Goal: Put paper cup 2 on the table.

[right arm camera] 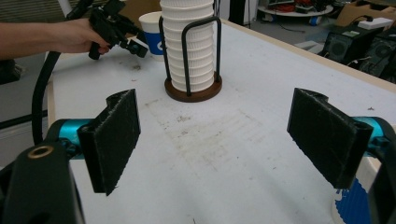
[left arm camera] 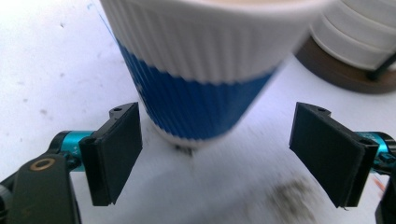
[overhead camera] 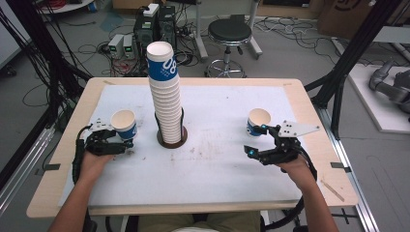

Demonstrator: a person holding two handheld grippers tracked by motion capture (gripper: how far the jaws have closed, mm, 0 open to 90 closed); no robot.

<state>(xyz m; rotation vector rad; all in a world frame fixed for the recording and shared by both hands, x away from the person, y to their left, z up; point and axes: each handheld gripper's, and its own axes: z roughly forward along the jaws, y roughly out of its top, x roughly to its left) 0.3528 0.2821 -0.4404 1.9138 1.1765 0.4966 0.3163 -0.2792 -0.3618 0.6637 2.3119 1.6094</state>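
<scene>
A ribbed paper cup (left arm camera: 201,74), white at the rim with a blue band below, stood upright on the white mat (overhead camera: 217,164) in the left part of the high view. In the left gripper view its top edge was cut off by the frame and its outline was blurred. The left gripper (overhead camera: 126,146) lay just below it in the high view, its flat black pads (left arm camera: 116,149) released and standing clear of the cup's base on either side. The left hand (overhead camera: 92,162) held the tool low, jaws pointing toward the frame's right.

At the centre, a tall stack of ribbed cups (overhead camera: 164,92) rose from a round brown base with a black wire cage (right arm camera: 192,88).

The right gripper (overhead camera: 256,140) sat at the right of the high view, held by the right hand (overhead camera: 295,166), its jaws spread wide with nothing between them. A second cup (overhead camera: 257,122) stood upright just above it; in the right gripper view this cup was largely hidden behind the right-hand pad.
</scene>
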